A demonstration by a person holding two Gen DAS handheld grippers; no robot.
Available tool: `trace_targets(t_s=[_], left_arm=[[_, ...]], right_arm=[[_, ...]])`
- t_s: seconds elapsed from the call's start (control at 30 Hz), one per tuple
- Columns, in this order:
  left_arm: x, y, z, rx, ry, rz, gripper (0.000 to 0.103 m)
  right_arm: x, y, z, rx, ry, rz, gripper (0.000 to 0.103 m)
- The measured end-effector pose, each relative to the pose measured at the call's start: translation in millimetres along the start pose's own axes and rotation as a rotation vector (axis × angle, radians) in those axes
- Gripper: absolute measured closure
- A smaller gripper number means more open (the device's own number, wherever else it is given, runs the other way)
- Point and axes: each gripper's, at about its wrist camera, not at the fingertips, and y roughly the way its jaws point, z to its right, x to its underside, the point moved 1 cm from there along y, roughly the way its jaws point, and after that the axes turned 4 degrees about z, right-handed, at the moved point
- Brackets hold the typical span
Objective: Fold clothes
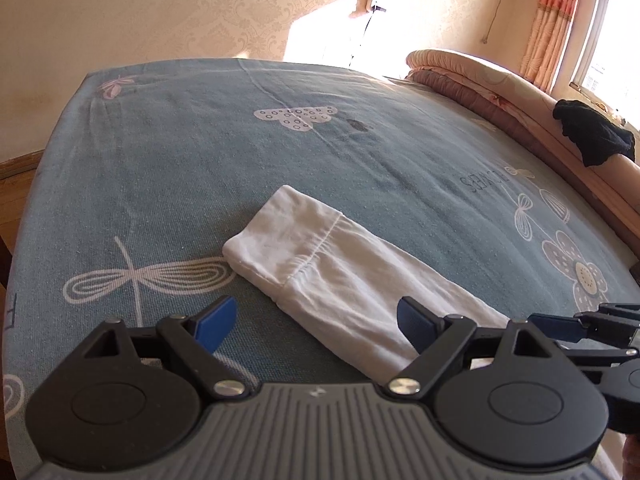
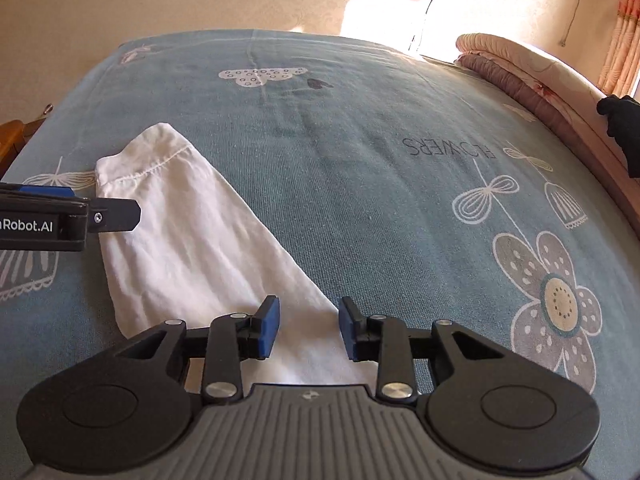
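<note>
In the left wrist view, the jaws of our left gripper [image 1: 316, 326] stand wide apart, low in the frame, with nothing pinched between them. The white garment [image 1: 320, 264] lies as a long folded strip across the middle of the frame, its hemmed end pointing toward the upper left and its near end running under the right-hand pad. From the lower right edge our right gripper [image 1: 560, 322] reaches in just beside the strip's near end.

We judge the main risk here to be a shallow bite: the cloth is thin and layered, so a pinch could take only the top layer and pull the strip open instead of folding it over. The blue bedsheet [image 1: 180, 160], printed with dragonflies and flowers, is soft and could also get pinched along with the garment.

A rolled quilt [image 1: 460, 68] sits at the upper right with a black cloth [image 1: 592, 136] draped on it. Patterned wallpaper and a pink curtain by a bright window fill the top.

In the right wrist view, the right gripper [image 2: 307, 328] has its jaws partly open over the garment's [image 2: 192, 240] near end, the pads not pressing the cloth. The strip runs from the lower centre toward the upper left. The left gripper's finger [image 2: 116, 220] enters from the left edge above it, so the two tools could knock together if both close in on one spot. The bedsheet [image 2: 380, 200] fills the frame, glare washing out the top.
</note>
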Motion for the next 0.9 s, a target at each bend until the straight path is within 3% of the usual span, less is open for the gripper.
trace_targets(t_s=[0.13,0.37,0.43,0.53,0.63,0.73,0.77,0.87,0.9], left_arm=[[0,3,-2,-0.018,0.006,-0.008,0.015],[-1,3,-2,-0.014,0.000,-0.016,0.015],[-1,2,-1,-0.006,0.005,-0.016,0.015],[0,0,2,-0.005,0.014,-0.007,0.015],[0,-1,4,-0.011,0.025,0.001,0.015],[0,0,3,-0.013,0.025,-0.002,0.015],[0,0,3,-0.013,0.024,-0.004,0.015],[0,1,3,-0.011,0.024,-0.009,0.015],[0,1,3,-0.009,0.024,-0.010,0.015]], right_arm=[[-10,-7,7,0.066,0.101,0.032,0.059],[14,-89,26,-0.018,0.264,0.088,0.059],[30,-104,11,-0.069,0.228,0.091,0.059],[45,-105,-28,-0.107,0.058,0.080,0.060],[50,-91,-57,-0.076,-0.103,0.039,0.061],[52,-76,-67,-0.037,-0.187,0.014,0.074],[53,-72,-69,-0.029,-0.202,0.009,0.083],[49,-72,-66,-0.043,-0.165,0.019,0.100],[48,-74,-63,-0.084,-0.126,0.021,0.100]])
